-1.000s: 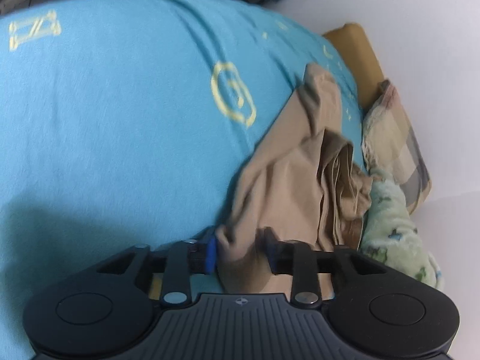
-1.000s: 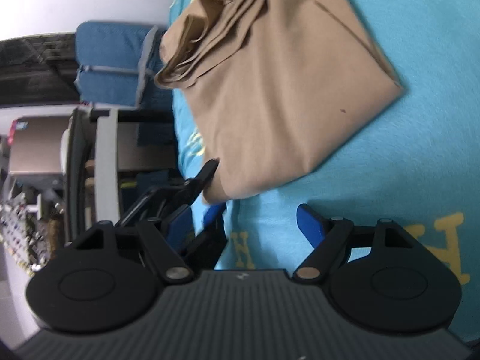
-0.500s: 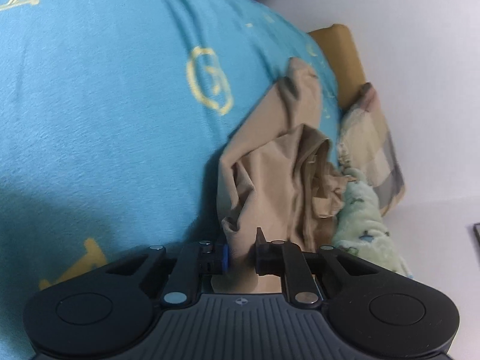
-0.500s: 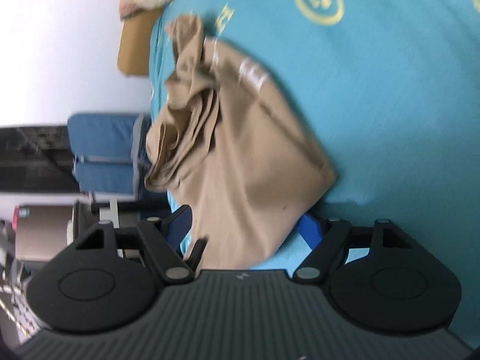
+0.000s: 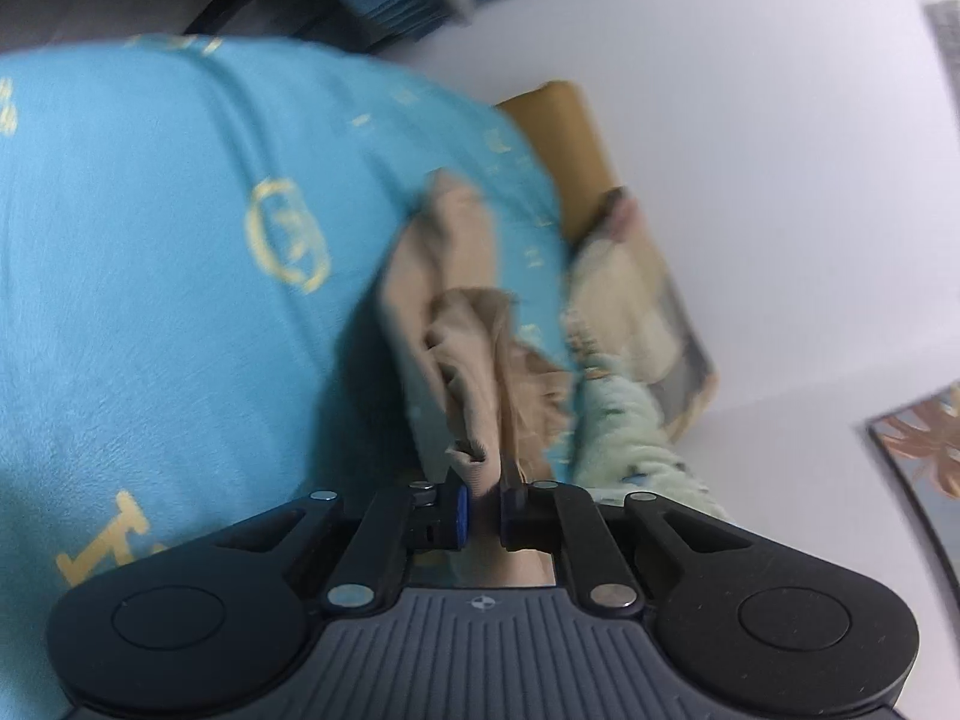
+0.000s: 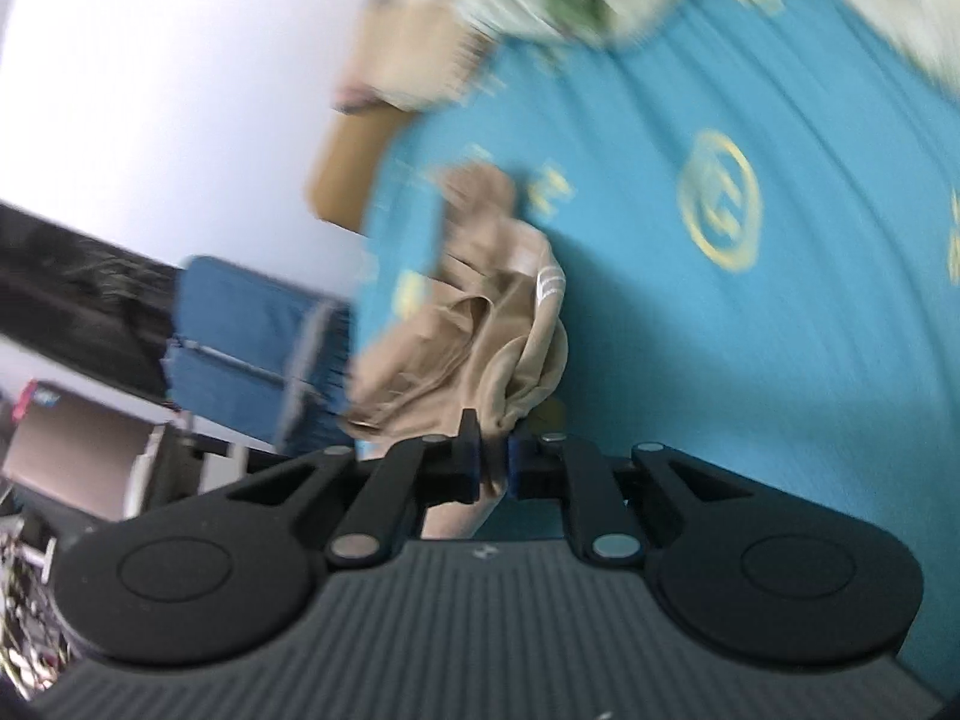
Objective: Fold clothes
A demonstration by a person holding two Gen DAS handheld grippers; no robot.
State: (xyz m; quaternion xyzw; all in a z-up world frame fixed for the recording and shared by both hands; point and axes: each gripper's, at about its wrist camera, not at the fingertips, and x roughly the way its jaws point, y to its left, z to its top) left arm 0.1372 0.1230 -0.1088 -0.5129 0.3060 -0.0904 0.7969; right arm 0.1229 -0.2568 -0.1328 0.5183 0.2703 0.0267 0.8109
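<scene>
We have the tan garment [image 5: 456, 324] pinched at 2 places on the turquoise sheet [image 5: 150, 300]. Our left gripper [image 5: 482, 510] is clamped on one bunched end of it, the jaws having just narrowed until the fabric is squeezed between the blue pads. Our right gripper [image 6: 493, 457] has just snapped closed as well, and a fold of the same tan cloth [image 6: 480, 330] is caught between its fingers.

In the left wrist view the garment's long axis runs away from our gripper, from the pinched end near the lens up toward the far edge of the bed, crumpled and gathered along the way. In the right wrist view it also stretches away from the jaws, hanging close to the bed's side edge.

The sheet carries yellow printed emblems [image 5: 288, 243]. Just beside the garment lies a pale green fleecy cloth [image 5: 624, 426], with a checked beige cloth [image 5: 636, 312] and an ochre pillow [image 5: 570, 138] beyond it against a white wall [image 5: 750, 120]. A blue chair [image 6: 252, 348] stands off the bed's side.
</scene>
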